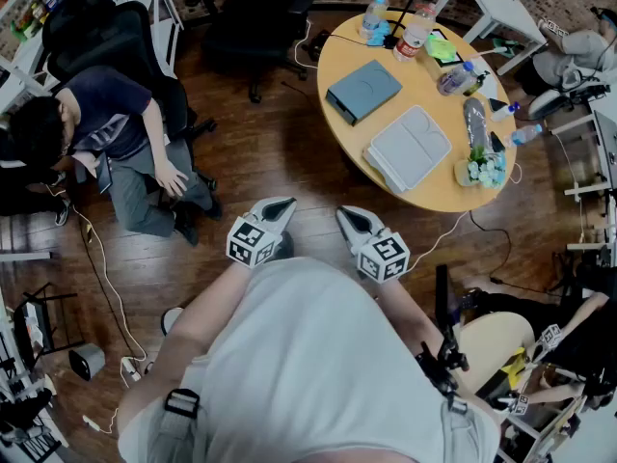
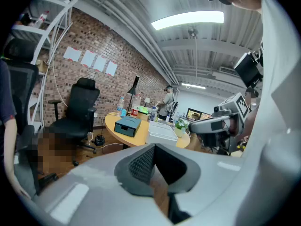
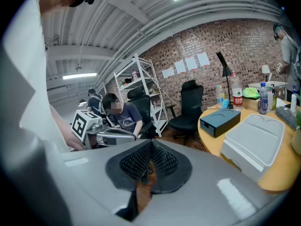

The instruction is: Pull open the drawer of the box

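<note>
The dark blue-grey box (image 1: 362,90) lies flat on the round yellow table (image 1: 432,196), on its left side; its front face with the drawer notch shows in the right gripper view (image 3: 226,120) and in the left gripper view (image 2: 128,125). Both grippers are held close to my body, well short of the table. My left gripper (image 1: 278,206) points forward over the wooden floor, its jaws shut and empty (image 2: 154,147). Beside it, my right gripper (image 1: 349,216) has its pads together with nothing between them (image 3: 149,147).
A white case (image 1: 410,148) lies right of the box, with bottles (image 1: 416,25), a small plant (image 1: 482,167) and clutter round the table's far edge. A person sits at the left (image 1: 125,143) by black office chairs (image 1: 255,13). Cables run along the floor (image 1: 106,287).
</note>
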